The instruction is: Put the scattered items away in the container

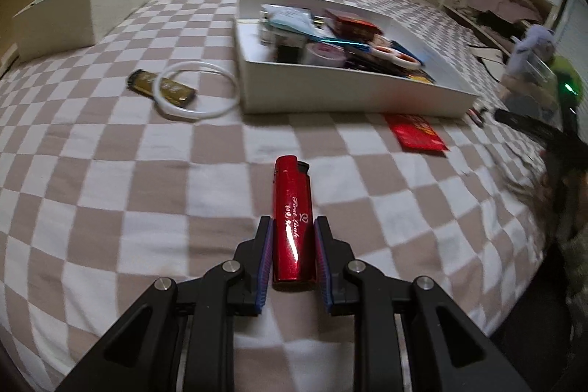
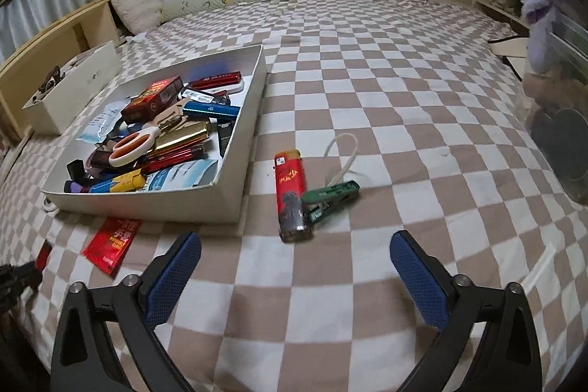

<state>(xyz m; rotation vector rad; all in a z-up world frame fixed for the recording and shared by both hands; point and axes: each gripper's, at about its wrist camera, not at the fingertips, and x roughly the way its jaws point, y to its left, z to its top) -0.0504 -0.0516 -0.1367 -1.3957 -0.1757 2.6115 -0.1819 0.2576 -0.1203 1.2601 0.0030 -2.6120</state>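
Gripping: the left gripper (image 1: 293, 223) is pinching a red lighter (image 1: 292, 219) between its blue ribbed fingers (image 1: 266, 256), pads pressing both long sides.
Lighter: glossy metallic cylinder carrying white script, its long axis running straight ahead along the fingers, black cap end pointing toward the white box (image 1: 367, 96).
Location: the lighter is sitting just over the checkered bed cover (image 1: 110, 190), short of the box.
Box: shallow, rectangular, matte card, holding orange-handled scissors (image 2: 134, 144) among packets.
Right gripper (image 2: 296, 250): fingers standing wide apart, holding nothing, hovering near a printed lighter (image 2: 291, 195) touching a green clip tool (image 2: 332, 195).
Nearby: a white ring cable (image 1: 196, 90) is lying across a gold bar (image 1: 160, 87); a flat red packet (image 1: 415, 131) is lying beside the box.
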